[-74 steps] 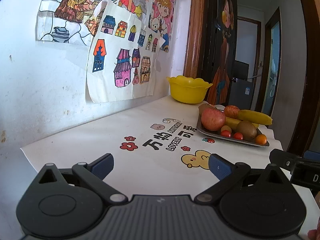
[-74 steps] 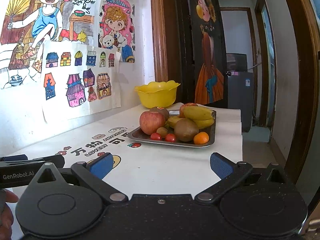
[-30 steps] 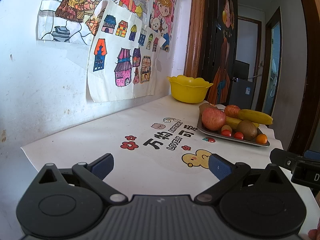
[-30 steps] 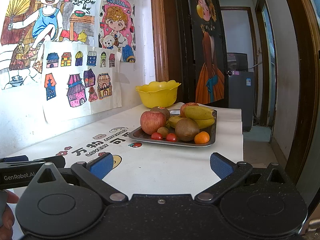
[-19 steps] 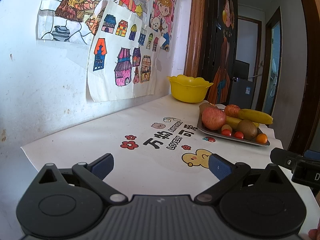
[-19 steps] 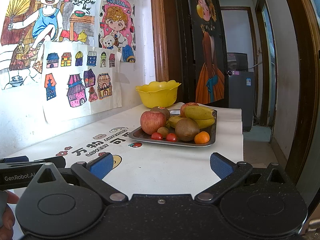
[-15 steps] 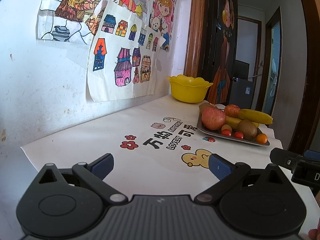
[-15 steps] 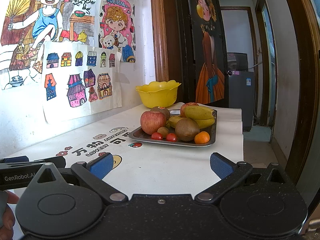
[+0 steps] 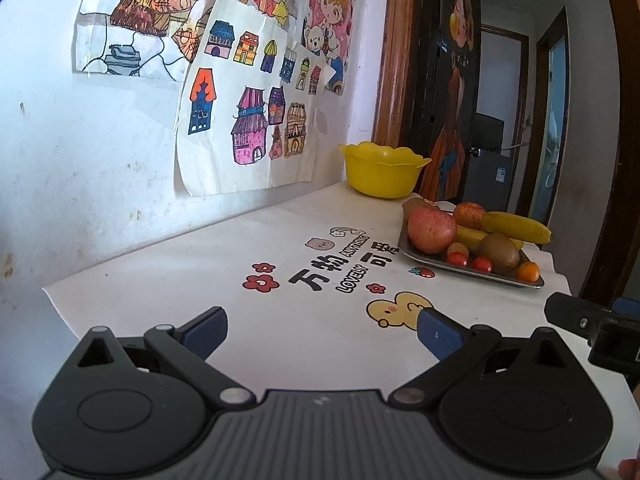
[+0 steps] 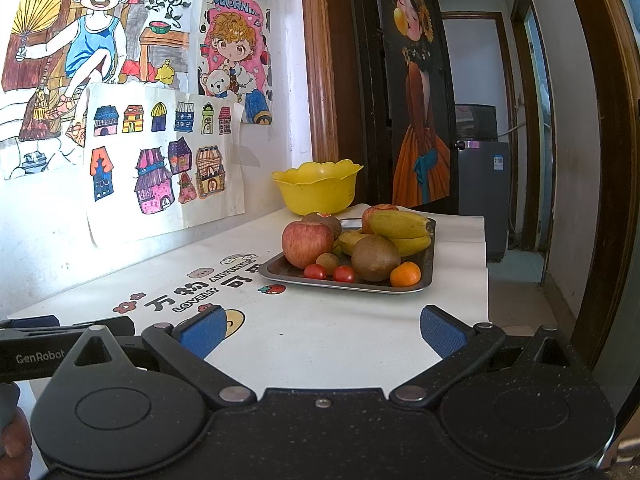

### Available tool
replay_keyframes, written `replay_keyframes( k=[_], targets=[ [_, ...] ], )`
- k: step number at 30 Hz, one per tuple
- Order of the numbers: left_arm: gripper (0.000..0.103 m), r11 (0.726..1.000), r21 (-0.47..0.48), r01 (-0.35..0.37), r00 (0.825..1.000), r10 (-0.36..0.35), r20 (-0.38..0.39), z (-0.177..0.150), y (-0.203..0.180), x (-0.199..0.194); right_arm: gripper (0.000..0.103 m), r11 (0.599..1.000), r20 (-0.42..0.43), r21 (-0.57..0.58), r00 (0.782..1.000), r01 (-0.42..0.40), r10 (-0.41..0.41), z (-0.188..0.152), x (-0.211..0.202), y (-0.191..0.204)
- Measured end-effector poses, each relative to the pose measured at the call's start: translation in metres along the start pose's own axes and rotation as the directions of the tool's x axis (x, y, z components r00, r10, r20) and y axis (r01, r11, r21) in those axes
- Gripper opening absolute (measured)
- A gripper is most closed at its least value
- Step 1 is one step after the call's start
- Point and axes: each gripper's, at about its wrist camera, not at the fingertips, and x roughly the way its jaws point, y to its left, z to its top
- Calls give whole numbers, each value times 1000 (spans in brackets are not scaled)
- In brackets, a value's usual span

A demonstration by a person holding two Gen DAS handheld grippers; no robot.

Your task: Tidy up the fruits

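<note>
2 empty grippers, left (image 9: 322, 330) and right (image 10: 322, 330), hover spread wide short of the fruit tray (image 10: 427, 258) ahead, where a careless grab at the seemingly loose pile could roll tomatoes (image 10: 344, 274) off.

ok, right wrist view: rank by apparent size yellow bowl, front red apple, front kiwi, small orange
Largest to smallest:
yellow bowl, though it sits farthest back
front red apple
front kiwi, only slightly smaller than the apple
small orange

coloured drawings (image 10: 160, 168) taped on wall, printed tablecloth (image 9: 280, 320), dark door (image 10: 416, 100)
</note>
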Motion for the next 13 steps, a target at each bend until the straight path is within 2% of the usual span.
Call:
replay_keyframes(
  k=[13],
  targets=[
    [103, 1000, -2, -6, 1000, 6, -1, 2, 1, 0, 102, 1000, -2, -3, 1000, -1, 1, -2, -3, 5]
  ],
)
